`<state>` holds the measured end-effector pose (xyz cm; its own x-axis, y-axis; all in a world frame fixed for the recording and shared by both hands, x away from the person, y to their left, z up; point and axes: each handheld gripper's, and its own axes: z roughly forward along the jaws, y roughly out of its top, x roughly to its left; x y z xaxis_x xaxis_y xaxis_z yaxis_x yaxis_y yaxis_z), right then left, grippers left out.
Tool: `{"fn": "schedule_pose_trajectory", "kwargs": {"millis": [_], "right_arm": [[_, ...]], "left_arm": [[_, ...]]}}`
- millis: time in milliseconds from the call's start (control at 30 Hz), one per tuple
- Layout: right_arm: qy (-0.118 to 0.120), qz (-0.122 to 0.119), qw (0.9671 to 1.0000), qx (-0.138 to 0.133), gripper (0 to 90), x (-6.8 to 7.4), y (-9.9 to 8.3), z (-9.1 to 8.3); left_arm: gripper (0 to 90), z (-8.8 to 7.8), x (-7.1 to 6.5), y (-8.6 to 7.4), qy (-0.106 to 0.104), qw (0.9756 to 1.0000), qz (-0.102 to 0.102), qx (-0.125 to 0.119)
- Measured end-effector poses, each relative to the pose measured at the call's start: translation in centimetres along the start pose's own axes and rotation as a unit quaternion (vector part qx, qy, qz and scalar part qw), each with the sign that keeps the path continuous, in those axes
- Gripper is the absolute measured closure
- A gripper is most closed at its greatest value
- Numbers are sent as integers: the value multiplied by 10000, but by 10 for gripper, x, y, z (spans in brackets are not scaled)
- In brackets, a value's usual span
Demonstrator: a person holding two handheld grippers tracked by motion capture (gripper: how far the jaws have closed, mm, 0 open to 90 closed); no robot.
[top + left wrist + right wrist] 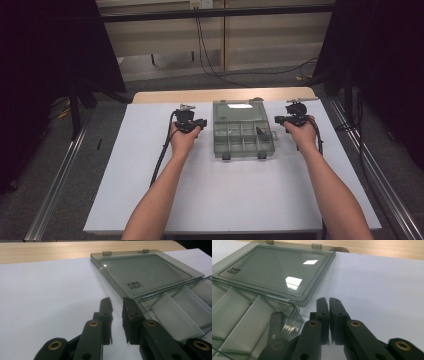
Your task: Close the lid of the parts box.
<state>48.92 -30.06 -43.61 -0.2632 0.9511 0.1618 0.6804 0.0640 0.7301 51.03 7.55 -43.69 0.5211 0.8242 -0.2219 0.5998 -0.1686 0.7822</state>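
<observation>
There it was, the clear grey compartment box [243, 131], lying open in the middle of the white table cover [150, 190], flanked by the two hands. Its lid [232, 108] was folded right back and lay flat on the cover on the far side, glare bouncing off it, with two small hinge tabs along its far edge. The tray half sat nearer the person, split by clear dividers into a grid of compartments, two dark latches at its near rim.

And inside? From above, one dark piece [261, 134] lay in a compartment on the right side of the tray, and a few small bits sat in a compartment on the left, too tiny to name. In the left gripper view the compartments [175, 310] closest to the jaws held nothing. In the right gripper view a dark flat piece [275, 323] leaned in the corner compartment, just behind the tray's clear wall.

The left gripper [192, 123] sat just left of the box, its jaws drawn in to a narrow gap with nothing between them, only bare white cover beneath. The right gripper [291, 120] sat just off the box's right edge, its jaws pressed together, clenched on nothing, beside the tray's corner but not touching it.
</observation>
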Motion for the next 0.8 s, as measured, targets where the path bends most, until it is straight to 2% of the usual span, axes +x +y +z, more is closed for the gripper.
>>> {"fn": "schedule_pose_trajectory", "kwargs": {"millis": [100,167,333,400,567,800], "right_arm": [[35,27,10000,39,898,-1,-1,3],[35,-18,10000,49,900,-2,-1,5],[46,54,9999,108,900,-2,-2,10],[82,39,9998,151,900,-2,-3,13],[68,-76,9996,255,900,-2,0,18],[70,-40,9994,344,900,-4,0,27]], "left_arm": [[824,4,-1,1,73,9999,-17,152],[852,8,0,1,114,9998,-10,164],[885,15,-1,1,37,9998,-108,186],[892,18,-1,1,2,9996,-201,197],[900,27,0,3,0,9992,-243,331],[900,36,5,1,51,9982,-401,448]]}}
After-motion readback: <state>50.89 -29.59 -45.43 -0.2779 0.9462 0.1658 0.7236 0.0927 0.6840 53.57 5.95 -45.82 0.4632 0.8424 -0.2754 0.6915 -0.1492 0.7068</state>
